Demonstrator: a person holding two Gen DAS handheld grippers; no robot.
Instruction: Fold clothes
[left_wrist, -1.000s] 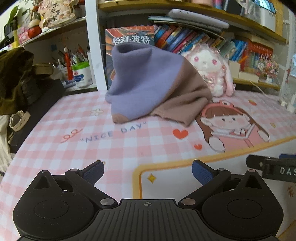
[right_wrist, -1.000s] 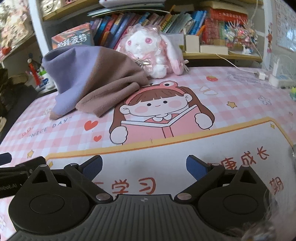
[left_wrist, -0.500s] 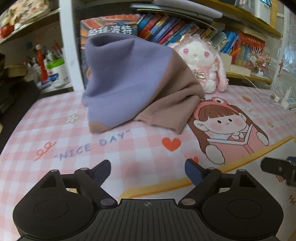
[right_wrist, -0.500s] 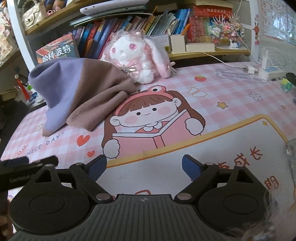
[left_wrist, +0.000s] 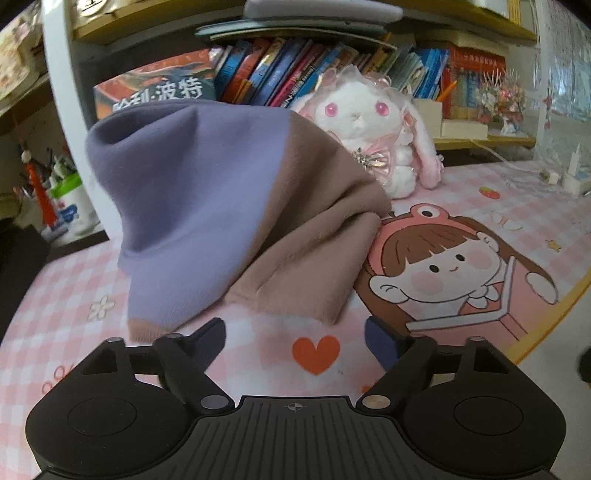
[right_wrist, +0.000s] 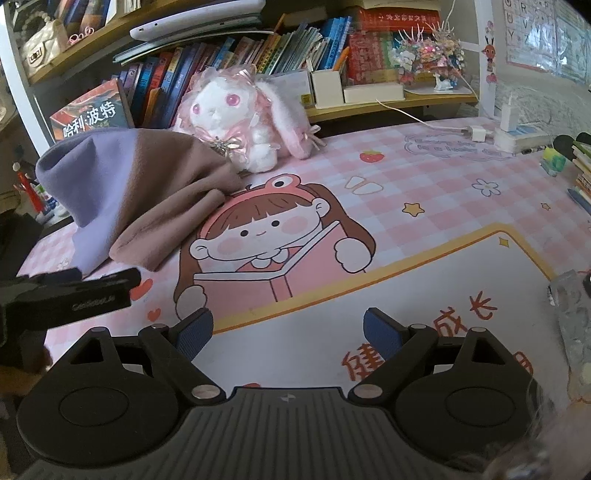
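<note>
A purple and brown garment lies heaped on the pink checked desk mat, leaning up against the books behind it. My left gripper is open and empty, its blue pads just short of the garment's front hem. In the right wrist view the same garment sits at the far left. My right gripper is open too, hovering over the mat's white panel, well apart from the cloth. The left gripper's black body shows at that view's left edge.
A white plush rabbit sits right behind the garment. Shelves of books line the back. A pen pot stands at the far left; chargers and cables and stacked items are at the right.
The left gripper has moved forward to the garment's front edge, so the cloth now looms large. The right gripper has risen and tilted, with more of the mat in sight. Both stay open.
</note>
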